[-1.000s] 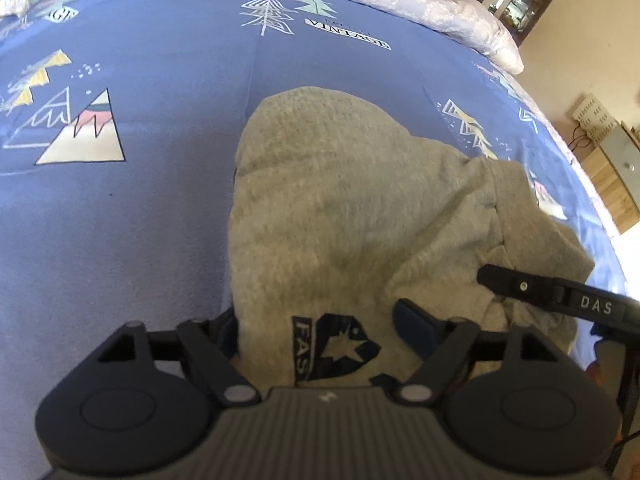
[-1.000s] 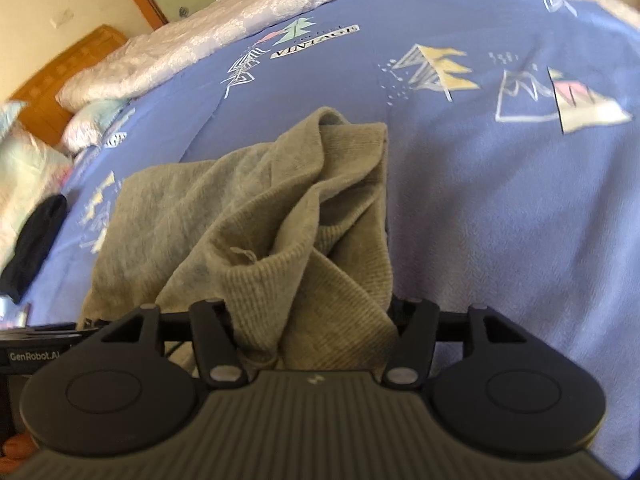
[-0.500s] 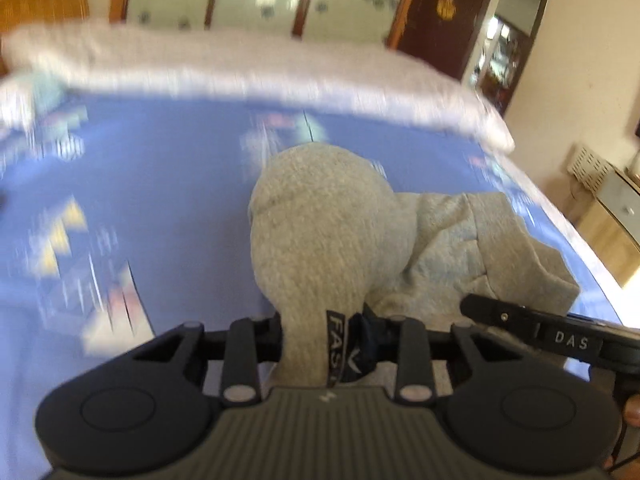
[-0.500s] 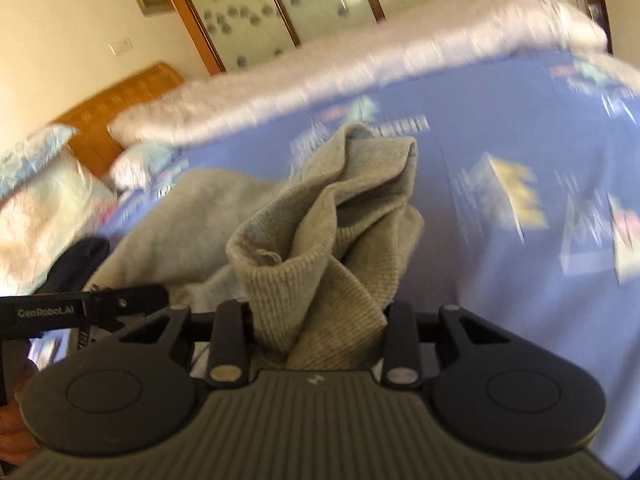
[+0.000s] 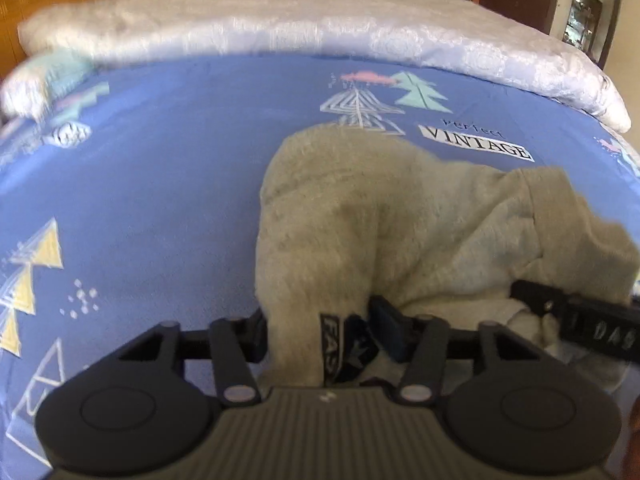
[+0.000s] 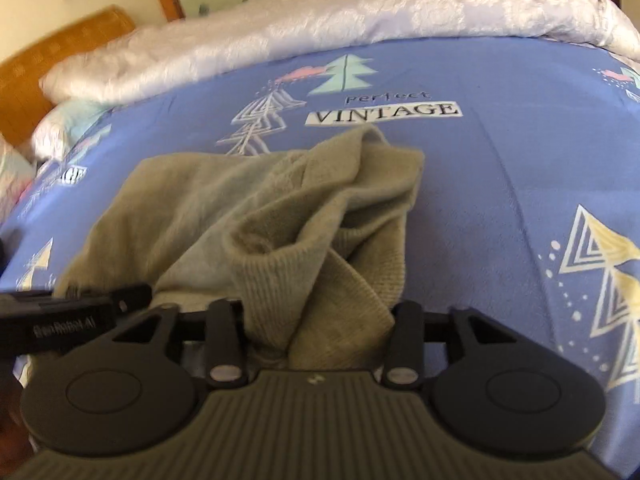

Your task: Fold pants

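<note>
While both sets of jaws are opening, L gripper [image 5: 320, 332] has grey pants [image 5: 380, 232] between its pads at the logo patch [image 5: 344, 344]; R gripper [image 6: 318, 320] has the ribbed cuff [image 6: 288, 276] between its own. A sec ago pants lay nearer you; now they sit carried fwd on blue sheet [image 5: 160, 200], so you're likely releasing, fold laid. Bare sheet L and R; white quilt [image 5: 360, 28] bounds far edge.

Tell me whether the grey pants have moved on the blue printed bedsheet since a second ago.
Yes. The grey pants have been carried up the blue printed bedsheet; their far edge now reaches the VINTAGE label in the right wrist view.
</note>
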